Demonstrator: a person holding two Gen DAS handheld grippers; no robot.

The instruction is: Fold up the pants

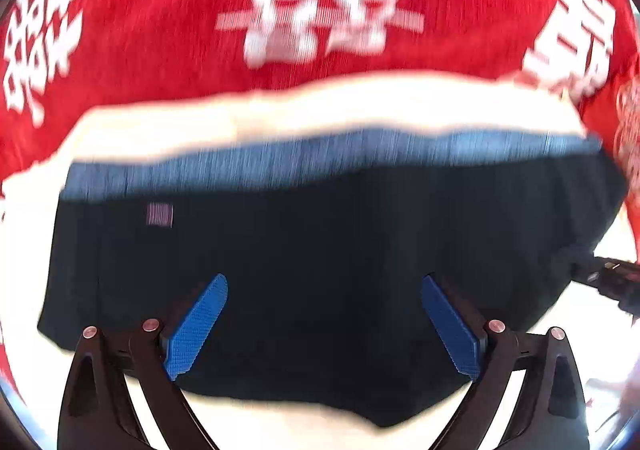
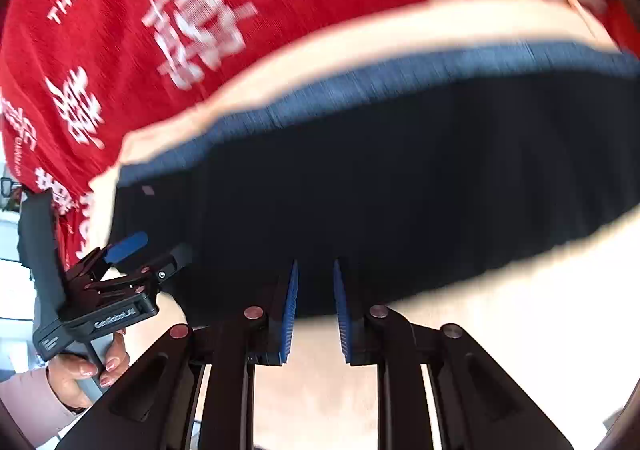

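Dark pants [image 1: 320, 250] folded flat on pale surface [image 1: 280, 106], lying ahead of both fingers, blue waistband [image 1: 304, 158] at far edge. Left gripper [image 1: 324, 326] fingers spread wide above near hem, nothing held. Right gripper [image 2: 314, 310] fingers narrowly parted, empty, at near hem. Red cloth [image 1: 160, 30] with white characters beyond pants.

Black claw [image 1: 324, 324], blue ribbed pads [image 1: 196, 326], pink sleeve [image 2: 28, 398]
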